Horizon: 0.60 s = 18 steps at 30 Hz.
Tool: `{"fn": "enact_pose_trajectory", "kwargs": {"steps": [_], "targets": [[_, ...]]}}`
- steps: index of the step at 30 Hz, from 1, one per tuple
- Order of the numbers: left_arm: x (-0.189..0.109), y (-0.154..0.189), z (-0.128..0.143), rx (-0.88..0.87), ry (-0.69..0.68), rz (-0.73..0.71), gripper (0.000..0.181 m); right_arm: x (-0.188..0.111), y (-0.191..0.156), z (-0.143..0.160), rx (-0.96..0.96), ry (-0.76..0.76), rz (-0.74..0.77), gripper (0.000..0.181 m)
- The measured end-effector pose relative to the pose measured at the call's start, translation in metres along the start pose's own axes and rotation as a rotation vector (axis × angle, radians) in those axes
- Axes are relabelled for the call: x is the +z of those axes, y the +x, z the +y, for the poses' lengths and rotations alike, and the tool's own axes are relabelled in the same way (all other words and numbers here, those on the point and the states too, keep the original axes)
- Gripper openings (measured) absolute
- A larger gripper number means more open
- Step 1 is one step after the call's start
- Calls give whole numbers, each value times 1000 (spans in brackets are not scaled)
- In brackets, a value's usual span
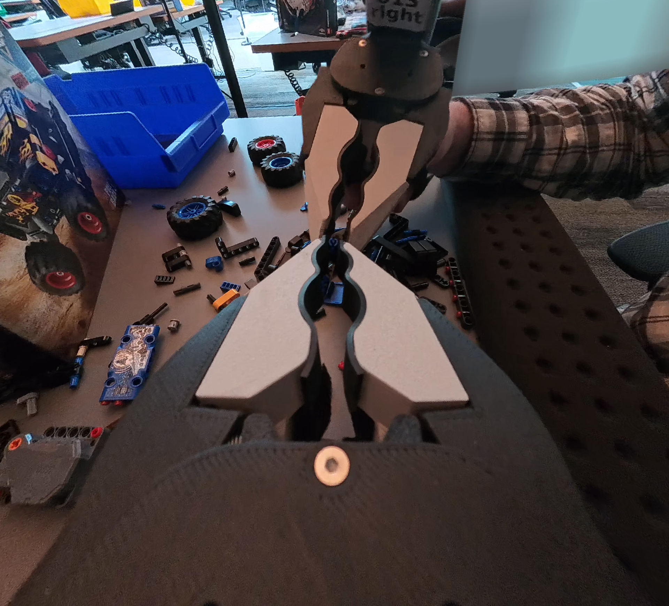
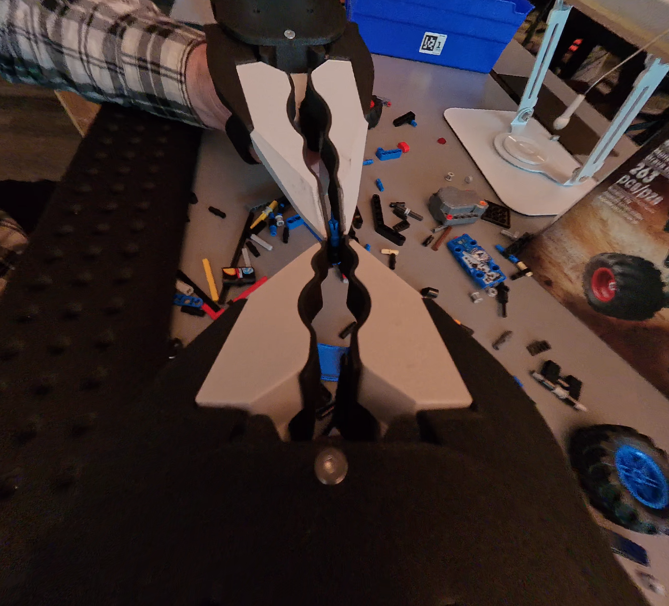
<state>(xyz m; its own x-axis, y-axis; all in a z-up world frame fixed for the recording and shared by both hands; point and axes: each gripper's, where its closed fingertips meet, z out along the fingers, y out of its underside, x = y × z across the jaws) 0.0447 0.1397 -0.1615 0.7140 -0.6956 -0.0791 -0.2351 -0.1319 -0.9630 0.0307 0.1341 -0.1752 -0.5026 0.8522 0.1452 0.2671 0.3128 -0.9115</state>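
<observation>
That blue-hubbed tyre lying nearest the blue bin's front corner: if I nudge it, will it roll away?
Probably not at once: the blue-hubbed wheel lies on its side, hub up, so a push likely slides it. Its knobbly tread looks rubbery, so it may drag on the table. Tipped onto its tread, it would likely roll, scattering small black pins nearby.

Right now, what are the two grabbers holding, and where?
A small blue pin, pinched at opposite ends: left gripper on one, right gripper on the other, tip to tip above the table.

Blue bin [image 1: 144, 125], plaid sleeve [image 1: 557, 139], black tyres with blue hubs [image 1: 194, 216], white fingers [image 1: 260, 335], possibly blue pin [image 2: 333, 231]
</observation>
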Motion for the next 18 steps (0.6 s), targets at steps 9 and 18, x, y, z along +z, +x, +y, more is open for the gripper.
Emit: {"fn": "enact_pose_trajectory", "kwargs": {"steps": [9,18], "targets": [[-26,-5,-42,-12,157,-63,0,1,7,36,-162,-234,102,6],[-8,2,40,140,-281,-6,3,-11,13,28,-38,-93,54,5]]}}
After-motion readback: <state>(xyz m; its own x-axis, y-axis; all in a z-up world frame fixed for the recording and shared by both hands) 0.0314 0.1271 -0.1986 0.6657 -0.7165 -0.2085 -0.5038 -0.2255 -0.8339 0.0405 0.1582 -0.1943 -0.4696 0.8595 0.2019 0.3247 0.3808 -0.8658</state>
